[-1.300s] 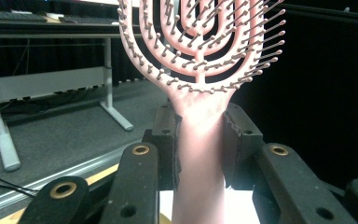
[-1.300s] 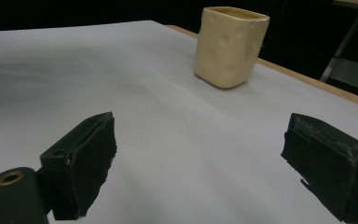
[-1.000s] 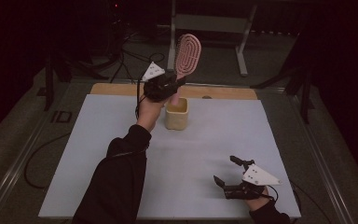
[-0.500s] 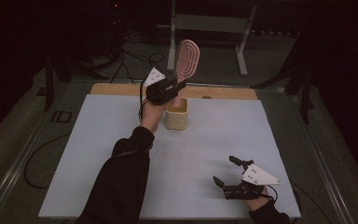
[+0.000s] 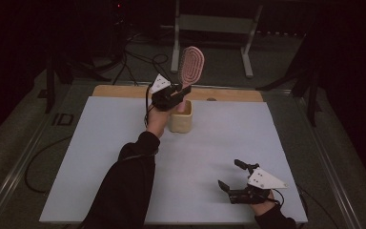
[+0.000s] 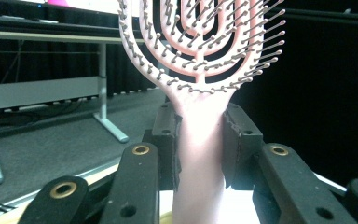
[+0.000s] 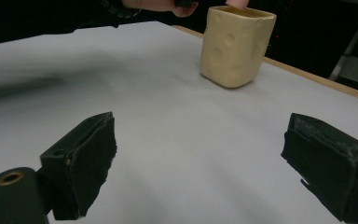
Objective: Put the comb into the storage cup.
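hairbrush [image 5: 190,67]: pink, upright, long axis near vertical, handle end dipping into the cream cup [image 5: 180,119] at the table's far middle
left gripper [image 5: 177,93]: jaws clamped on the handle, directly above the cup
right gripper [image 5: 232,177]: jaws wide apart, nothing between them, resting at the near right, well apart from the cup
nearer hand: left

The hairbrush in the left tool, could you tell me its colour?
Pink hairbrush; the left gripper view shows it best.
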The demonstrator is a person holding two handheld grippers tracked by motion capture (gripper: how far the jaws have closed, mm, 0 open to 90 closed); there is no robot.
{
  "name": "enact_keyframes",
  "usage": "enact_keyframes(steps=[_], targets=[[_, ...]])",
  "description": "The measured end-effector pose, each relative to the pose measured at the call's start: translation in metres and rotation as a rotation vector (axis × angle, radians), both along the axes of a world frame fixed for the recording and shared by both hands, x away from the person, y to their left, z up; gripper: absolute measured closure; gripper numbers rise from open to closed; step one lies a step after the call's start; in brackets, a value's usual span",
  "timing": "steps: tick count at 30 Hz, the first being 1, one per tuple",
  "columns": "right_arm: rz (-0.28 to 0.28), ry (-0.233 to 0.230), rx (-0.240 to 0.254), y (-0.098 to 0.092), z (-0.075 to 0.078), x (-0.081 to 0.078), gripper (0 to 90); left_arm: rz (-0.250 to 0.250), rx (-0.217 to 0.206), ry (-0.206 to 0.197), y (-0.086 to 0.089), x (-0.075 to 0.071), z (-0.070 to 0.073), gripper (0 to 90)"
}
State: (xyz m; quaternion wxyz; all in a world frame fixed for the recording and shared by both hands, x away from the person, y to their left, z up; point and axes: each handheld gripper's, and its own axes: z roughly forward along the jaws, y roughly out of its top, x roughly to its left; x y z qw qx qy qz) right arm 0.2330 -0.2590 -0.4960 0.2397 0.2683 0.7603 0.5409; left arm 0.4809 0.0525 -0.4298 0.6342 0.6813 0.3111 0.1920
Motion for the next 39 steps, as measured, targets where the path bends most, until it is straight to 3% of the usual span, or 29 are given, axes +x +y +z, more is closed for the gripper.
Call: enact_keyframes(steps=[6, 15, 24, 39], targets=[[0.005, -0.002, -0.006, 0.001, 0.0, 0.0, 9.3, 0.012, 0.006, -0.007, 0.003, 0.0, -0.008, 69.9], [0.007, 0.006, -0.005, 0.001, 0.0, 0.0, 9.3, 0.019, 0.057, -0.02, 0.006, -0.003, -0.019, 69.8], [0.01, 0.005, -0.004, 0.001, 0.0, 0.0, 9.3, 0.001, 0.098, 0.025, 0.003, -0.006, -0.025, 69.7], [0.008, 0.005, -0.006, 0.001, 0.0, -0.001, 9.2, -0.004, 0.169, 0.061, 0.004, -0.006, -0.028, 69.0]])
